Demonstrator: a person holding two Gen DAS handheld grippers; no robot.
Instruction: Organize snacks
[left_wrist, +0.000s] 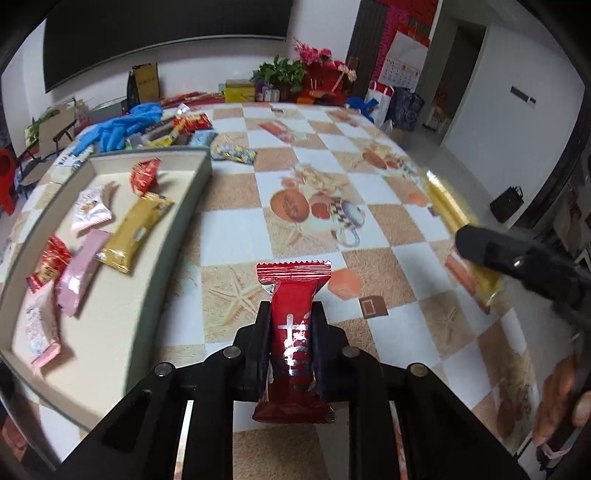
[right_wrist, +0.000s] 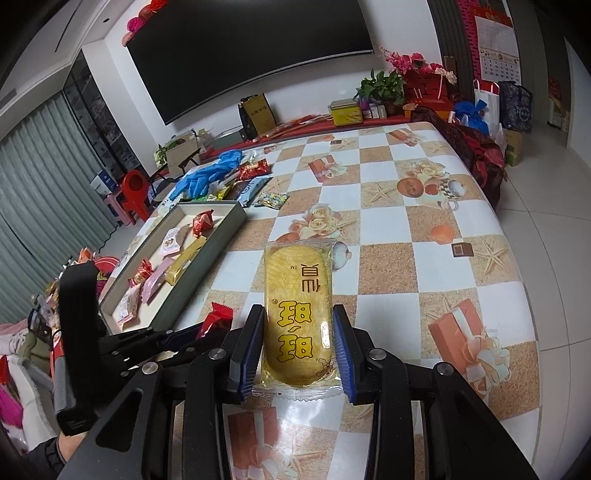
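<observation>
Both grippers hold a wrapped snack above the checkered table, to the right of the shallow grey tray.

The left gripper (left_wrist: 290, 332) is clenched on a glossy red foil snack packet with silver lettering (left_wrist: 291, 332), its crimped top edge pointing away over the tablecloth with its tan and white squares (left_wrist: 229, 229). The right gripper (right_wrist: 299, 343) grips a clear-wrapped yellow oval cake with brown characters (right_wrist: 297, 314) between its blue-padded fingers (right_wrist: 341, 354). Left of both, the rectangular grey cardboard tray (left_wrist: 192, 206) already contains a long gold packet (left_wrist: 135, 232), a pink packet (left_wrist: 79, 273), small red wrapped sweets (left_wrist: 144, 175) and pale pink-edged packets (left_wrist: 90, 210). Beyond the tray's far end lie blue rubber gloves (left_wrist: 118, 127) and a loose heap of further snacks (left_wrist: 177, 129).
</observation>
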